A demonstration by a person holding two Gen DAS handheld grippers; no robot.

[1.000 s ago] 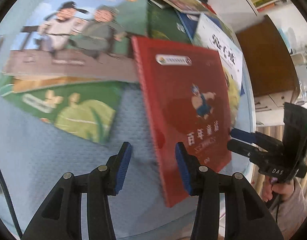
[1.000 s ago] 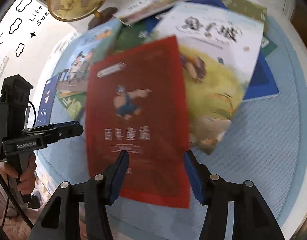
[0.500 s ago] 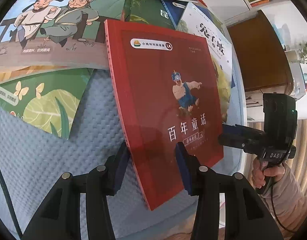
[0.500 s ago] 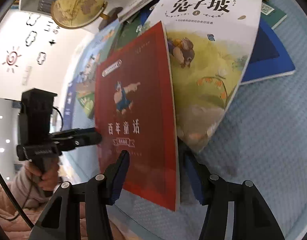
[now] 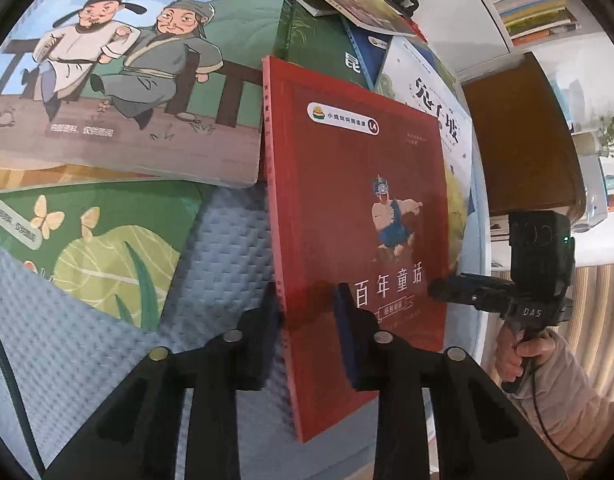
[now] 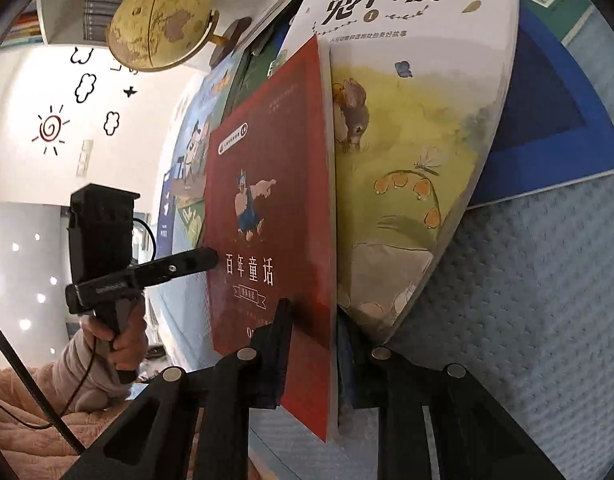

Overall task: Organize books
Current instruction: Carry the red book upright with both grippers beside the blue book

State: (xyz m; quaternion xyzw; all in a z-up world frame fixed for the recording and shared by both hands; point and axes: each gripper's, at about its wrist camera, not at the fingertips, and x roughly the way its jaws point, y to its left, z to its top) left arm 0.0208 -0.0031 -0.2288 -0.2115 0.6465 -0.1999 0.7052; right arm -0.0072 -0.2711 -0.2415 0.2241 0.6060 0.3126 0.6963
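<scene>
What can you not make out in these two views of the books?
- Left wrist view: the rabbit book is mostly hidden behind the red book.
- Right wrist view: the blue book has its cover hidden under the rabbit book.
- Left wrist view: the butterfly book is cut off by the picture's edge.

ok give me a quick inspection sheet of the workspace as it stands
surface: pale blue textured mat over the table.
job's things: red book tilted up off the mat, clamped at both bottom corners.
clutter: books overlap loosely: cartoon-men book, green butterfly book, rabbit book, blue book.
grippers: left tool closing on the red book's spine-side corner; right tool closing on its open-edge corner.
cables: black cable runs down from the left tool past the person's pink sleeve.
surroundings: globe, shelved books, wall stickers, wooden cabinet.
</scene>
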